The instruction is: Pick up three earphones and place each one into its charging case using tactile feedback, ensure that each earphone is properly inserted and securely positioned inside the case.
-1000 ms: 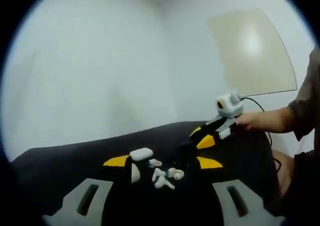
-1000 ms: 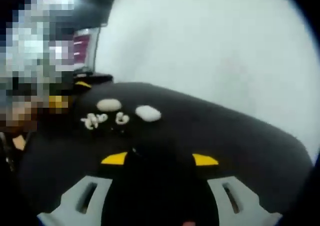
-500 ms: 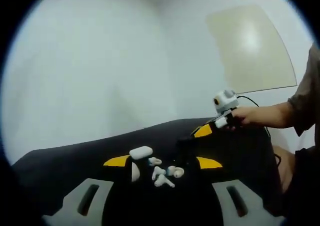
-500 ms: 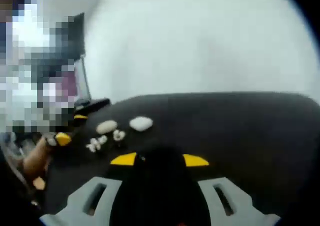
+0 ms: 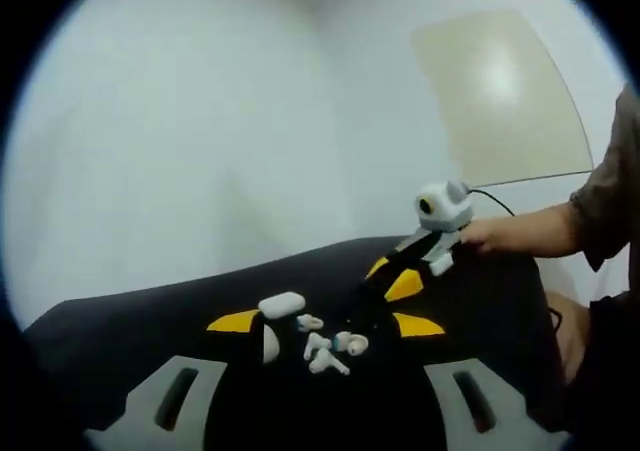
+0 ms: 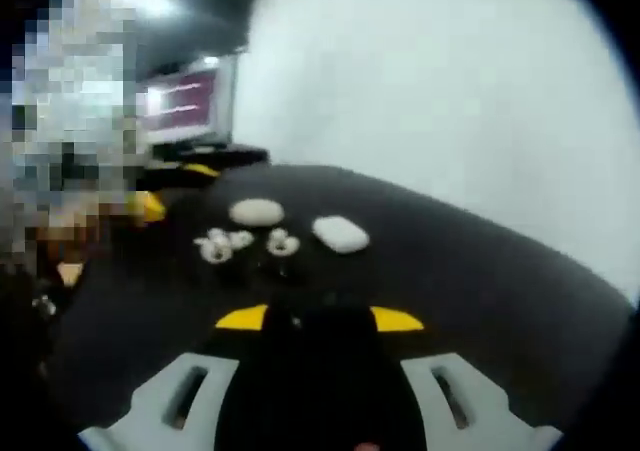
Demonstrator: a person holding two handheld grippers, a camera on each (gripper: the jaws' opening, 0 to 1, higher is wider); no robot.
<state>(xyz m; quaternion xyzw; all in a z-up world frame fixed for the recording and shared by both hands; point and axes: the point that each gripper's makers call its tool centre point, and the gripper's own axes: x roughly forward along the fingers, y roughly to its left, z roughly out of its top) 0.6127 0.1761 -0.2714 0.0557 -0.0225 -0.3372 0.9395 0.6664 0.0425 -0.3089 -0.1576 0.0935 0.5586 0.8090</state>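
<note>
On the black table (image 5: 150,321), a white charging case (image 5: 282,304) lies shut, and a second case (image 5: 268,344) is half hidden behind my left jaw. Several white earphones (image 5: 330,349) lie loose just right of them. My left gripper (image 5: 325,323) is open, its yellow-tipped jaws spread around the earphones from the near side. My right gripper (image 5: 392,276) hovers just beyond the earphones, held by a hand (image 5: 510,234). In the right gripper view, both cases (image 6: 257,211) (image 6: 341,233) and the earphones (image 6: 245,242) lie ahead of my open right gripper (image 6: 320,318).
A white wall rises behind the table, with a beige panel (image 5: 500,101) at the right. A cable (image 5: 505,203) trails from the right gripper. In the right gripper view, a lit monitor (image 6: 185,101) stands at the far left behind the table.
The right gripper rose, then came down again and a little closer to the earphones; its view swung with it. The left gripper, cases and earphones have not moved.
</note>
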